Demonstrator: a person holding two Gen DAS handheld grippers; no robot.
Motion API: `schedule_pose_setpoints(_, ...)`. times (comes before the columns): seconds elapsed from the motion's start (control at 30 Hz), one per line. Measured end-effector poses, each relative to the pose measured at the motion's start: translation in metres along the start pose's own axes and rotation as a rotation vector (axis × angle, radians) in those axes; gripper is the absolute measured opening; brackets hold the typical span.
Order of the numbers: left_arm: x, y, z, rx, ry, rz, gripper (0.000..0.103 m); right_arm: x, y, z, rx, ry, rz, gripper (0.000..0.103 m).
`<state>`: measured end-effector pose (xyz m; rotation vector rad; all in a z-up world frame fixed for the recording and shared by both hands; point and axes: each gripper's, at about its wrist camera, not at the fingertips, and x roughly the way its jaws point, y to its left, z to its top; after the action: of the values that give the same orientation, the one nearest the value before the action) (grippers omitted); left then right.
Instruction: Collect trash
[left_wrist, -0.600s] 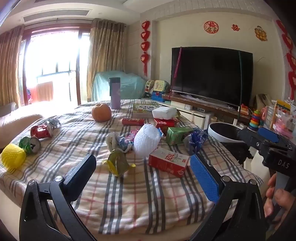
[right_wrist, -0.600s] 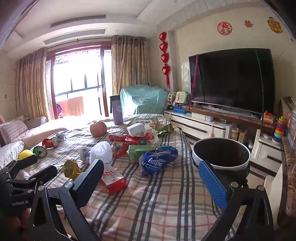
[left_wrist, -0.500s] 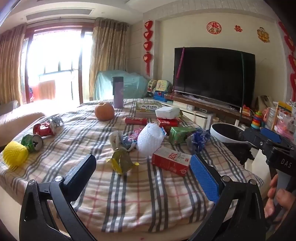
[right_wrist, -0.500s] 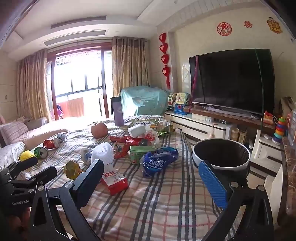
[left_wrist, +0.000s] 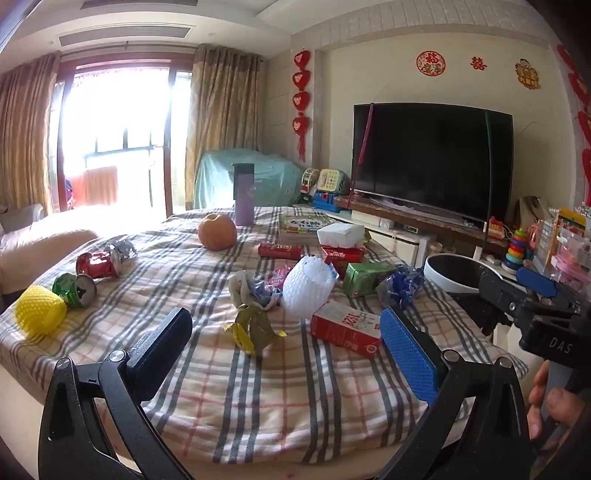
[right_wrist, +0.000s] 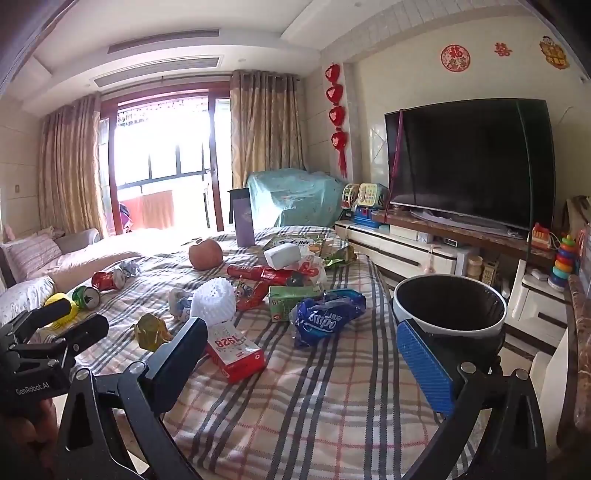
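Note:
Trash lies scattered on a plaid-covered table: a red carton, a white foam net, a gold wrapper, a blue bag, a green carton, crushed cans and a yellow foam net. A white-rimmed bin stands off the table's right side. My left gripper hangs open above the near edge, empty. My right gripper is open and empty too, between the red carton and the bin.
An orange fruit, a purple tumbler, a tissue pack and a book sit at the table's far end. A TV on a low cabinet lines the right wall. A sofa runs along the left.
Both views have shifted slightly, the left one drifting right and up so the table's things sit a little lower-left. Both grippers stay open and empty.

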<state>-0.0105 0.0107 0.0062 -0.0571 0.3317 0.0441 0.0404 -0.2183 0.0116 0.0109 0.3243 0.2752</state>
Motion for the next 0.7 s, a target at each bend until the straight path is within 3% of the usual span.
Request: schedule_pose_setpoints(0.7, 0.0011, -0.0002, -0.0007, -0.003, -0.002, 0.011, 0.103, 0.0029, -0.0059, -0.0049, 0.024, 0.017, 0.021, 0.103)
